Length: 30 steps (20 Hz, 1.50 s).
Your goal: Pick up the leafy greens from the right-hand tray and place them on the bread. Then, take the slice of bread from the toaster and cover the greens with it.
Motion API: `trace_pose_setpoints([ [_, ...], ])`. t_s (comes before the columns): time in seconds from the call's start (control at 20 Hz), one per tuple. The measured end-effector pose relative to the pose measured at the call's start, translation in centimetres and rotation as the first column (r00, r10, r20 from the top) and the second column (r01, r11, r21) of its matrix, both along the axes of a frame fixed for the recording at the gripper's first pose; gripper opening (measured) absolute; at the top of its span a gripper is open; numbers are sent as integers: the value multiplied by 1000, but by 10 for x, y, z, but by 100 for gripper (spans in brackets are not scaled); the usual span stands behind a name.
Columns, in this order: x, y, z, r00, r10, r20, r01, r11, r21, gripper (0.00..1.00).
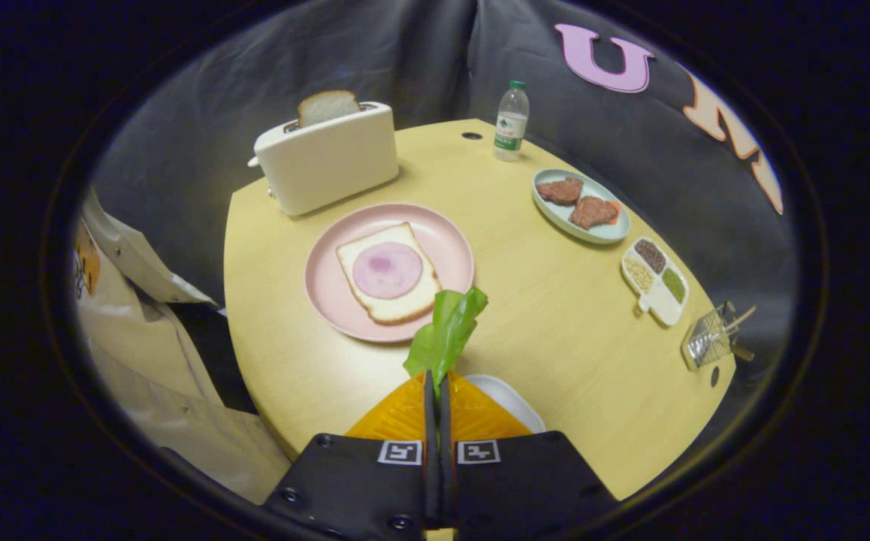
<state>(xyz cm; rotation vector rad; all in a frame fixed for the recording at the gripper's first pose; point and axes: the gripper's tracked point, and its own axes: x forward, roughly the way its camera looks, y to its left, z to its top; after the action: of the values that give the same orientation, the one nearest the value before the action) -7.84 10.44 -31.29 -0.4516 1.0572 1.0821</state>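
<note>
Holding leafy greens (446,330) pinched btwn gripper (437,391) fingers, lifted off table, just short of pink plate (330,293) | done: greens picked | left: lay on bread (388,272) w/ ham, then fetch slice (327,107) still in toaster (327,159) as cover

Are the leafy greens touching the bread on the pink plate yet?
Apart. The gripper view shows the leafy greens pinched in the gripper, raised short of the bread.
</note>
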Motion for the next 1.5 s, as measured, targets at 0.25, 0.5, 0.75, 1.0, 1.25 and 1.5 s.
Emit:
trace_pose_setpoints([
  [0.25,-5,51,15,998,59,3,-59,997,52,3],
  [0.5,-15,97,9,994,113,-7,-112,991,76,3],
  [0.75,-21,137,1,990,139,-20,-136,986,101,3],
  [1.0,-29,164,-15,984,164,-64,-158,982,101,3],
  [1.25,-23,171,-34,986,143,-86,-137,988,76,4],
  [1.5,-4,158,-60,992,108,-65,-109,994,-16,23],
])
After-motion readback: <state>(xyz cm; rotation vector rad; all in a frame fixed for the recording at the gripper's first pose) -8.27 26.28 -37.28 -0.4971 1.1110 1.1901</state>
